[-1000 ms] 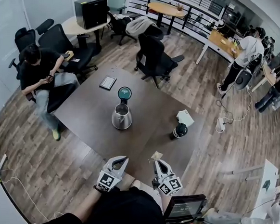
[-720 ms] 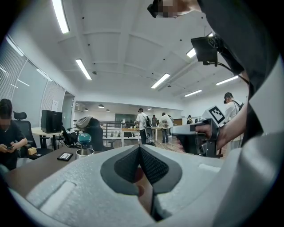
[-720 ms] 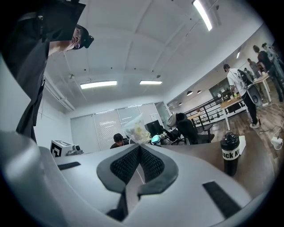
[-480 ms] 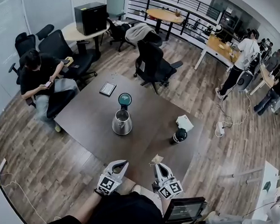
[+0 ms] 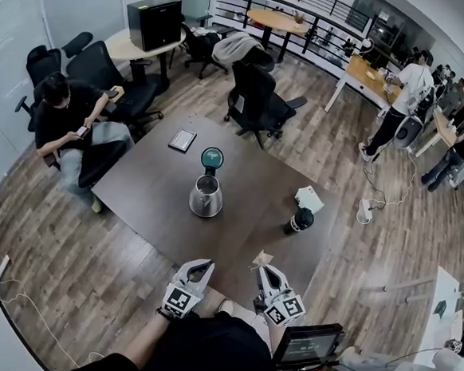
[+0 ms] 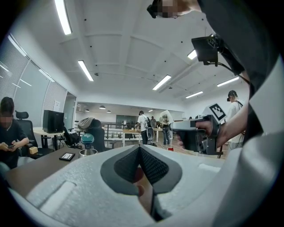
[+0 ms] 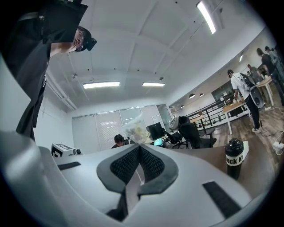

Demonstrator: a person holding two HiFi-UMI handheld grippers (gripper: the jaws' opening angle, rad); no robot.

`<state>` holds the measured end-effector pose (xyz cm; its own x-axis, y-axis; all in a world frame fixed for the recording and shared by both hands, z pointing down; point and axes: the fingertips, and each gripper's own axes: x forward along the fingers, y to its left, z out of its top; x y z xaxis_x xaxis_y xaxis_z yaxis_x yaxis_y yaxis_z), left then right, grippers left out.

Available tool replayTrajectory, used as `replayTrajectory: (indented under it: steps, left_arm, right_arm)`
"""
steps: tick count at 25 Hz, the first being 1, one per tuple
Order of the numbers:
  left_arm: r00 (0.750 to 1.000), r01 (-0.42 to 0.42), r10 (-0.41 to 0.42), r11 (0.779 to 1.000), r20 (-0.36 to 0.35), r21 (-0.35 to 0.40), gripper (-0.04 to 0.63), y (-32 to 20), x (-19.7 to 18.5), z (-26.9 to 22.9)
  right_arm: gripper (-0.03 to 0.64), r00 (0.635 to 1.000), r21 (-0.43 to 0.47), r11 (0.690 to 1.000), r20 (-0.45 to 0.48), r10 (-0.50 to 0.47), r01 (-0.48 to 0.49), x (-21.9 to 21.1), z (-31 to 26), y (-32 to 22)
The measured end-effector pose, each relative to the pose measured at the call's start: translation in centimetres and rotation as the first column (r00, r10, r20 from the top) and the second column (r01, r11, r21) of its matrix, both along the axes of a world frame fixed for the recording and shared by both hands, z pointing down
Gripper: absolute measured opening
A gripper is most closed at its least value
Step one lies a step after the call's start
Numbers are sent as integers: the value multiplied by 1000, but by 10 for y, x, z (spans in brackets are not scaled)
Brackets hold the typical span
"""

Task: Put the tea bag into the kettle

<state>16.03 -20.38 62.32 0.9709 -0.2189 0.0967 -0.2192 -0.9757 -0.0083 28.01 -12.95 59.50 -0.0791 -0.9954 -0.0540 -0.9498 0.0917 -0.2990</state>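
Near the front edge of the table (image 5: pixel 148 187) we hold the left gripper (image 5: pixel 197 267), jaws pressed together and empty. Kettle (image 5: pixel 205 197) stands mid-table, lid open, well apart from both grippers. Our right gripper (image 5: pixel 265 271) is clamped on the tea bag (image 5: pixel 260 258) above that near edge, black bottle (image 5: pixel 300 220) further right.

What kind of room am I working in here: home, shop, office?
Most likely an open-plan office or lab. Swivel chairs stand around a dark table, a round desk sits by a railing, and a person stands at a bench.
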Motion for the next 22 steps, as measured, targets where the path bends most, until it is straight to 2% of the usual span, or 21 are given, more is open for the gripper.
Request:
replayTrajectory:
  steps: [8,12,17,22]
  left_arm:
    - [1000,19,-19,999,-13,-26,-8,-6,-16,1]
    - [999,29,-29,999,-21,-13,-9,-9,-28,-2]
    - [997,52,-53,998,-54,-18,-8,-20,-39,-7]
    - [993,107,-107,994,-48,-8,-8,-19,-48,-14]
  right_arm:
    - [8,1000,-1,1000,-16,-21,21,-19,-8,-8]
    - [8,999,-1,999,-29,-42,42,-33,-9,-12]
    - [8,995,-13,996,-48,-89,88,-53,-9,-31]
    - [8,987,-12,989,-50,-151,150,-61,-15,-38]
